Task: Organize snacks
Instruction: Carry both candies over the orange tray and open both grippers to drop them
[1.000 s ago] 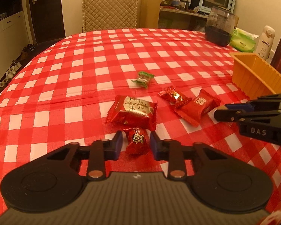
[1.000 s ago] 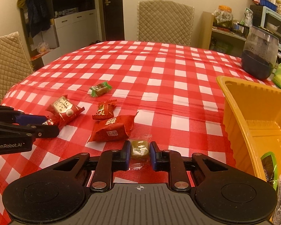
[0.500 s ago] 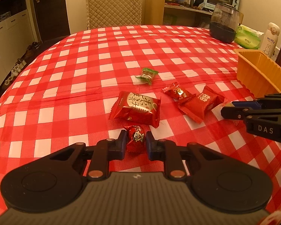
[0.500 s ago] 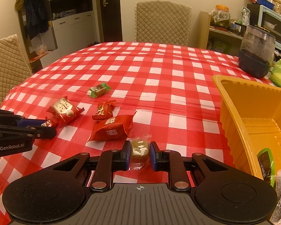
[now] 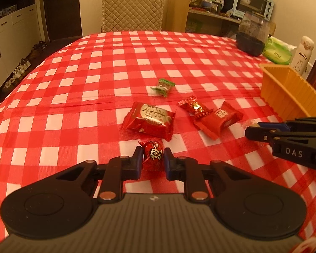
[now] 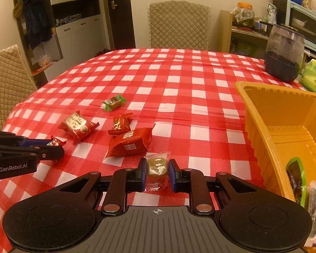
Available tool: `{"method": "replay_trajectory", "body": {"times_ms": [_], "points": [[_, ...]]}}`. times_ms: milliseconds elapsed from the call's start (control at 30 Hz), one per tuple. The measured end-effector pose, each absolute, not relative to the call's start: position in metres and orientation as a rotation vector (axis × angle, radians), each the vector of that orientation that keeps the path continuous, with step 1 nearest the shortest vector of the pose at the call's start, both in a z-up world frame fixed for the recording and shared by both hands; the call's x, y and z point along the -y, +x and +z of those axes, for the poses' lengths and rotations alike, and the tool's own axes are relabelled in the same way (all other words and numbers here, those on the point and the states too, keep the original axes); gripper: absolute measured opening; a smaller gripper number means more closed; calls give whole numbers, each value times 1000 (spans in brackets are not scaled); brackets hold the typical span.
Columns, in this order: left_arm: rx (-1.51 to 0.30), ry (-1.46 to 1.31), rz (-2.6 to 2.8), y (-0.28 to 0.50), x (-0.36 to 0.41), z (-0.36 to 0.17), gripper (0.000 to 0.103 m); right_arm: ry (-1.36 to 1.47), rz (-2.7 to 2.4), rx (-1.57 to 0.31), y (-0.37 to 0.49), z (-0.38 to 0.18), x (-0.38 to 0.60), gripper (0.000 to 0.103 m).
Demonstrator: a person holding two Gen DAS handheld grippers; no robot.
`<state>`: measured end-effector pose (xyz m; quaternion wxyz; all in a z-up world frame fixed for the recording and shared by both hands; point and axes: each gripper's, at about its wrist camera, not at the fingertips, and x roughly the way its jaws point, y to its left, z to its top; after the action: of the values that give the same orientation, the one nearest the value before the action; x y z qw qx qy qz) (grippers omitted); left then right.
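My left gripper [image 5: 152,157] is shut on a small round red candy [image 5: 153,155] just above the checked cloth. My right gripper [image 6: 157,168] is shut on a clear-wrapped yellowish candy [image 6: 157,167]. On the cloth lie a red and gold packet [image 5: 150,119] [image 6: 77,126], a red pillow packet [image 5: 218,119] [image 6: 129,144], a small red candy [image 5: 194,106] [image 6: 120,124] and a green candy [image 5: 163,86] [image 6: 113,102]. The orange tray [image 6: 257,126] [image 5: 288,97] stands at the right and holds a few wrapped snacks [image 6: 295,177].
A dark glass jar [image 6: 284,54], a green tissue pack [image 5: 277,51] and a white bottle [image 5: 303,53] stand beyond the tray. Quilted chairs [image 6: 179,25] stand around the table. Shelves with a toaster oven [image 5: 255,0] line the back wall.
The left gripper's jaws closed onto the round red candy and lifted it slightly off the cloth. The right gripper kept its hold on the yellowish candy and barely moved.
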<state>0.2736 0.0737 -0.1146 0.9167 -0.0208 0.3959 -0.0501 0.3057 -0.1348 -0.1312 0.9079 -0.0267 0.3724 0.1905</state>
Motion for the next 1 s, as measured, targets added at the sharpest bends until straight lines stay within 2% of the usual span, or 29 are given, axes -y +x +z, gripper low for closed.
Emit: {"method": "replay_trajectory", "body": {"times_ms": [467,1000], "points": [[-726,-61,-169,215,-35,-72,19,41,348,-750,244,-100,171,22],[-710,-99,-211,145,6,-53,19,122,259,-703,155,-74,221,22]]}}
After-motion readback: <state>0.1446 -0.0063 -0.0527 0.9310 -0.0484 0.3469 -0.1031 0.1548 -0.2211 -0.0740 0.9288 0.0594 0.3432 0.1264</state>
